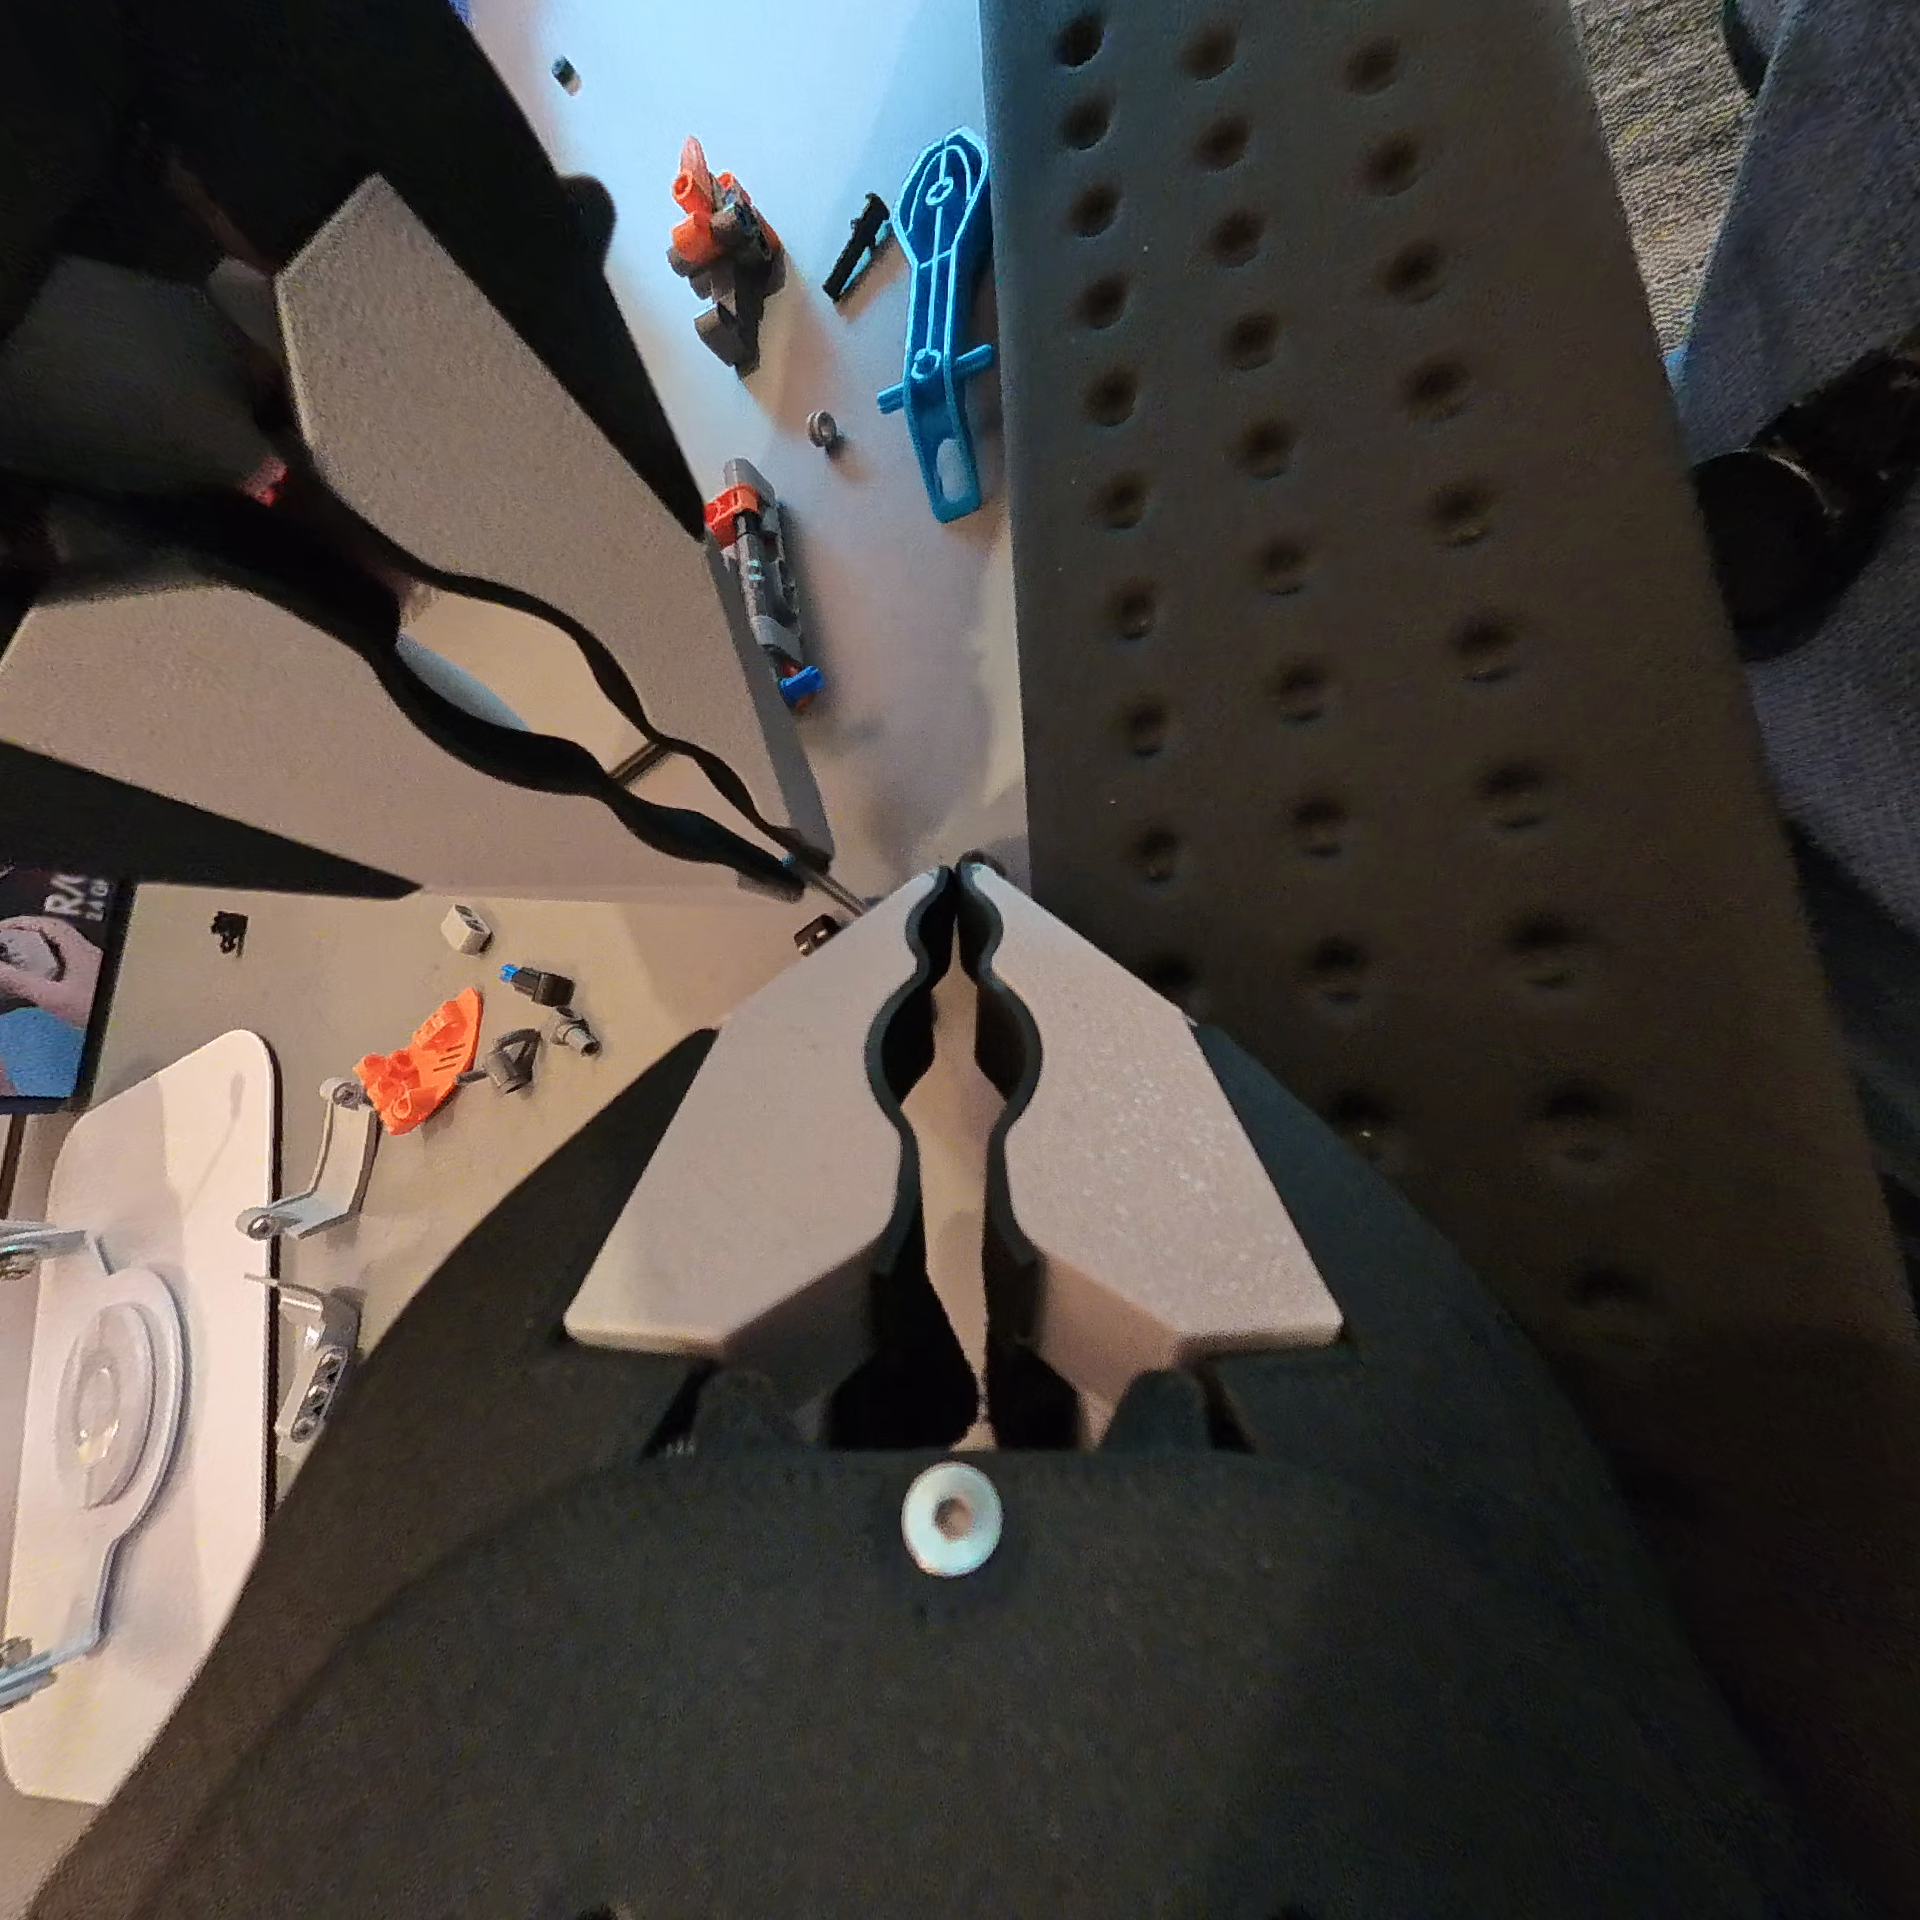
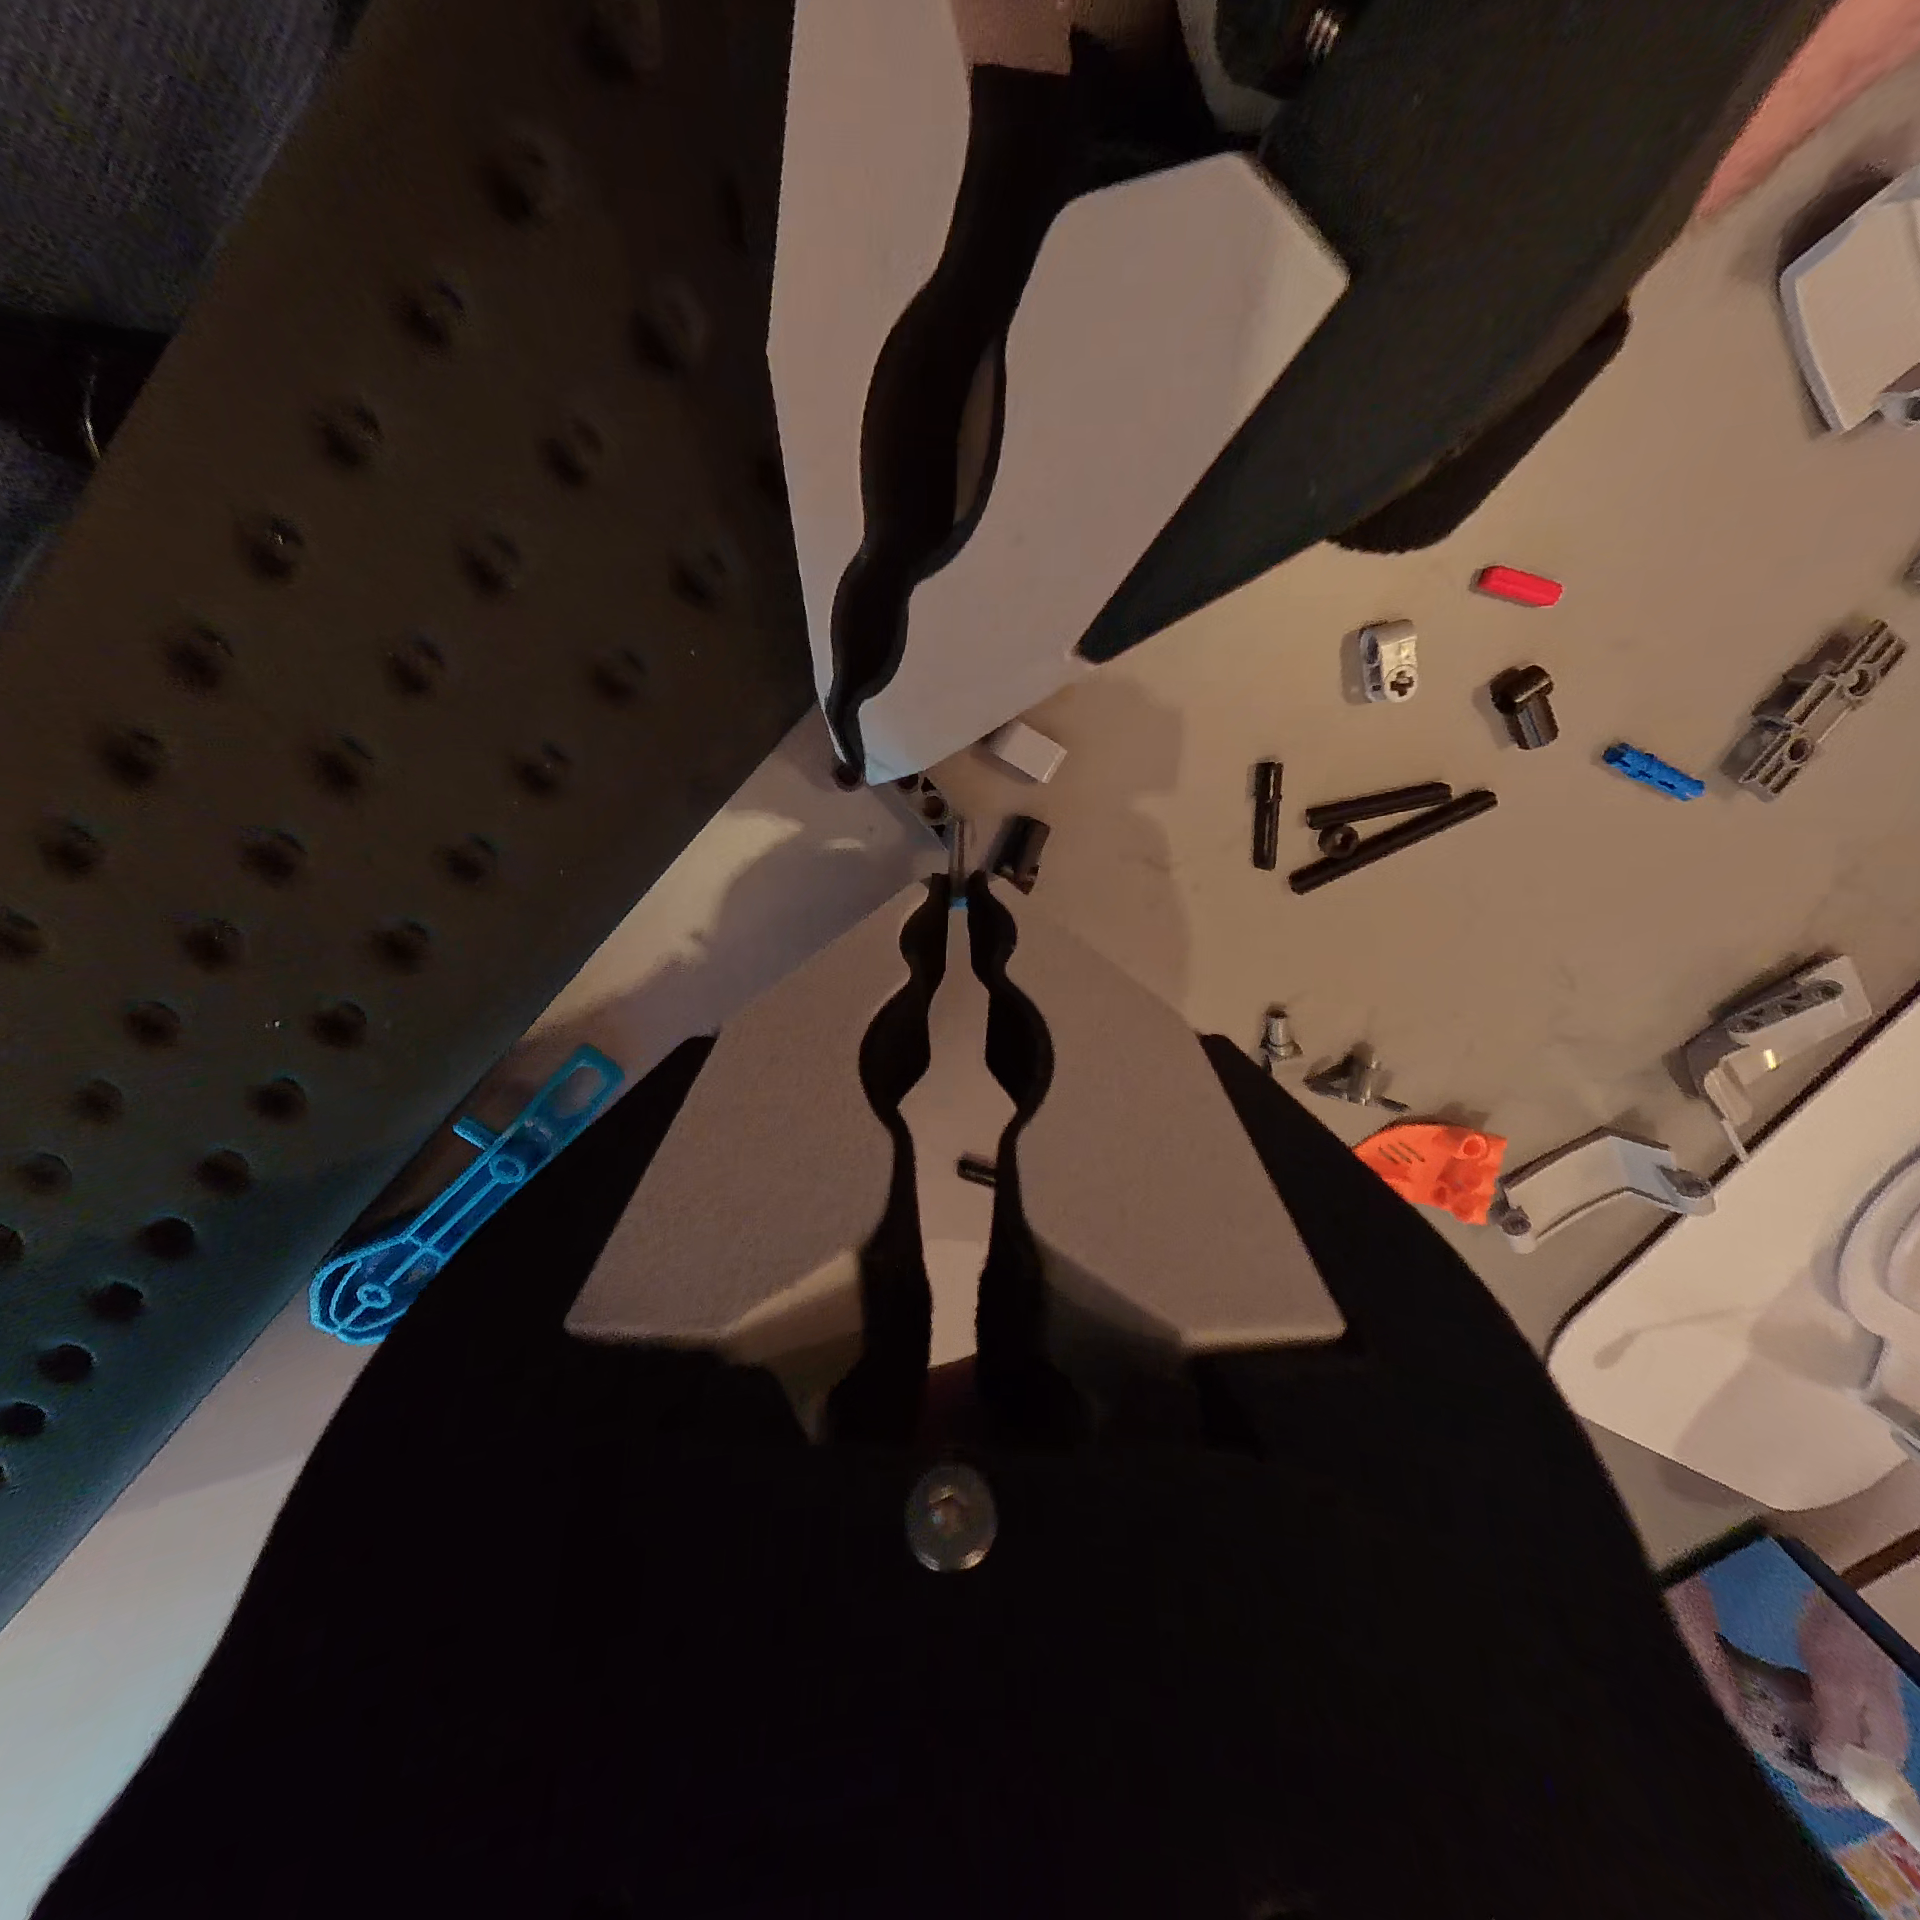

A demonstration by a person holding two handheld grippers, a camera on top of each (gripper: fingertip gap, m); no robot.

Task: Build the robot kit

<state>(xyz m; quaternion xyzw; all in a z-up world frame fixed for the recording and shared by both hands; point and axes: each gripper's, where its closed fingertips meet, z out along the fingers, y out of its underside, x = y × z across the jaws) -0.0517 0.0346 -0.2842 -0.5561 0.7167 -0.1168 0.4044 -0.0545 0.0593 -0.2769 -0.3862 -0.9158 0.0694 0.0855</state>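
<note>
The right gripper [image 2: 956,902] pinches a thin pin with a blue band [image 2: 957,896] at its very tips; the left gripper [image 1: 957,883] is closed on the end of a long grey beam [image 1: 774,717]. Both grips look shallow, so smooth hard plastic could slip. Ribbed black pads, matte table [image 2: 1455,935], perforated dark panel [image 1: 1299,520].
</note>
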